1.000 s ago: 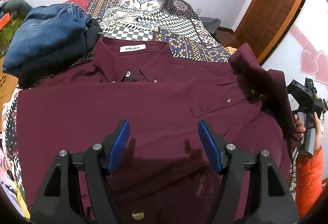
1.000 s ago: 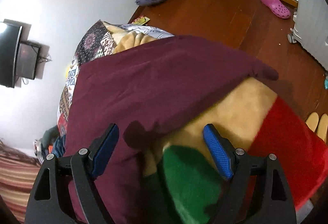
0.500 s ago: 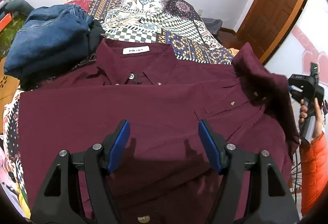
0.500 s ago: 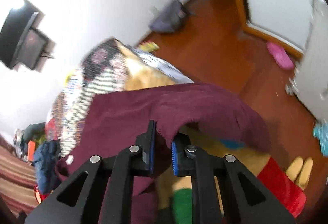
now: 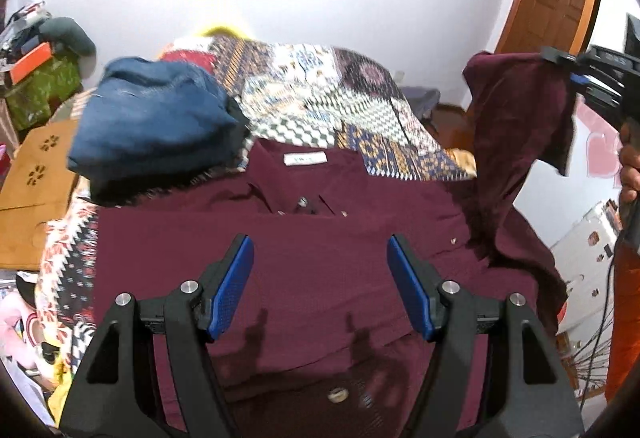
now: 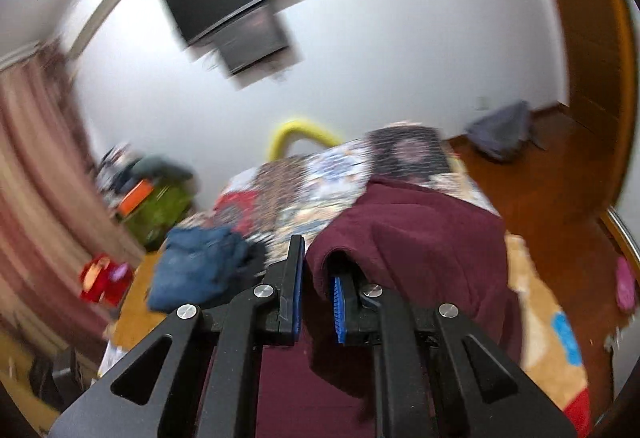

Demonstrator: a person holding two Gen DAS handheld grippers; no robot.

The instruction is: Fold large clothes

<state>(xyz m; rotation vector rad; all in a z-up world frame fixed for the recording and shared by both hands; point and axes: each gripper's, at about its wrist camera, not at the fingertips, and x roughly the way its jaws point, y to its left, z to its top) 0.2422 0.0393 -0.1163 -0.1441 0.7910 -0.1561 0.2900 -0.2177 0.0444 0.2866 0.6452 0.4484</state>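
A dark maroon button-up shirt lies spread face up on the patchwork-patterned bedspread, its collar toward the far wall. A white label sits inside the collar; its print is too blurred to read.

The left gripper hovers above the shirt's chest, angled downward, its blue-padded jaws standing wide with nothing between them. The right gripper is raised off to the shirt's right side; its jaws are pinched tight on a fold of the maroon sleeve, which hangs up in the air from that grip and drapes back down to the shirt's shoulder. In the left wrist view, a hand and an orange sleeve at the right edge hold that gripper, both partly cut off.

A folded blue denim garment rests on the bed just beside the collar. The right wrist view is heavily motion-blurred; the wall-mounted dark screen smears double.
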